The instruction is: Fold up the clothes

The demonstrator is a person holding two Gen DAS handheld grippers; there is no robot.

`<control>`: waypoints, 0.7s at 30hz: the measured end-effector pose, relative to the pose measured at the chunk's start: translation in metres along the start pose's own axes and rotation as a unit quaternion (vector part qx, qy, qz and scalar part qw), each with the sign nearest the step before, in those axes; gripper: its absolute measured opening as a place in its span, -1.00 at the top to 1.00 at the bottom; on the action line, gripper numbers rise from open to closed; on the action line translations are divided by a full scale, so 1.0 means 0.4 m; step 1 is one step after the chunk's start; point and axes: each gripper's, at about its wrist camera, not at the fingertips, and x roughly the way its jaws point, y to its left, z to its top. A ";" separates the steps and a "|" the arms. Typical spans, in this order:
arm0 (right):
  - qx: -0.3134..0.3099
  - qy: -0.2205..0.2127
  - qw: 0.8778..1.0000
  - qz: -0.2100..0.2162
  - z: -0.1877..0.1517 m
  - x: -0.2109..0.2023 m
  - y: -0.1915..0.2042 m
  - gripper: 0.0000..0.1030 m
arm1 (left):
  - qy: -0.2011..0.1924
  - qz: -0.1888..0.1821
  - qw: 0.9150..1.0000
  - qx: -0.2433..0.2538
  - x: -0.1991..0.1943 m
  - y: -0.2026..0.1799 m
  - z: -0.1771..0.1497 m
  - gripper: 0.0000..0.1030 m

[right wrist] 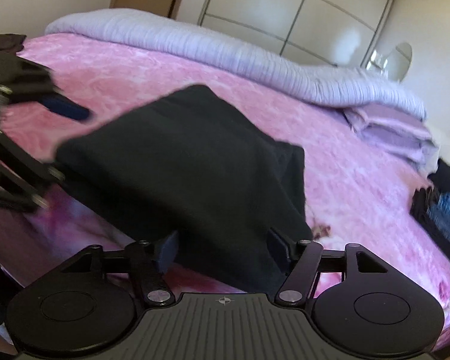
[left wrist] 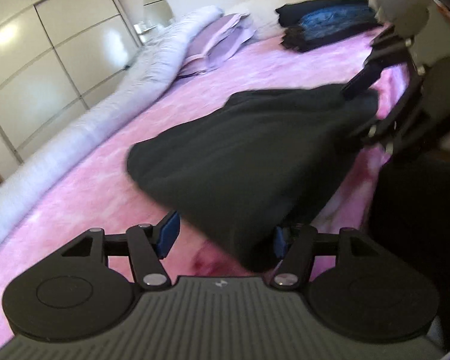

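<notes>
Across the middle of both frames a black garment (left wrist: 255, 150) lies folded on the pink bedspread (left wrist: 90, 195). At the bottom of the left wrist view the left tool (left wrist: 222, 235) stands open — one corner of the cloth reaches between its blue pads (left wrist: 168, 234), not pinched. The right tool (right wrist: 225, 250) is open too, a garment edge between its jaws, ungripped. Upper right, a dark folded stack (left wrist: 324, 27) sits beside lilac bedding (left wrist: 219, 42).
</notes>
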 end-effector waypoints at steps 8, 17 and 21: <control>0.083 0.016 0.996 0.014 -0.026 -0.028 -0.054 -0.30 | -0.001 -0.036 0.999 0.013 -0.035 0.013 -0.020 -0.03; 0.499 0.000 0.855 0.141 -0.138 -0.022 -0.214 -0.38 | -0.066 -0.051 0.994 0.075 -0.088 0.038 -0.005 -0.14; 0.580 -0.019 0.795 0.176 -0.156 0.027 -0.217 -0.46 | -0.085 -0.109 0.989 0.056 -0.111 0.084 0.014 -0.14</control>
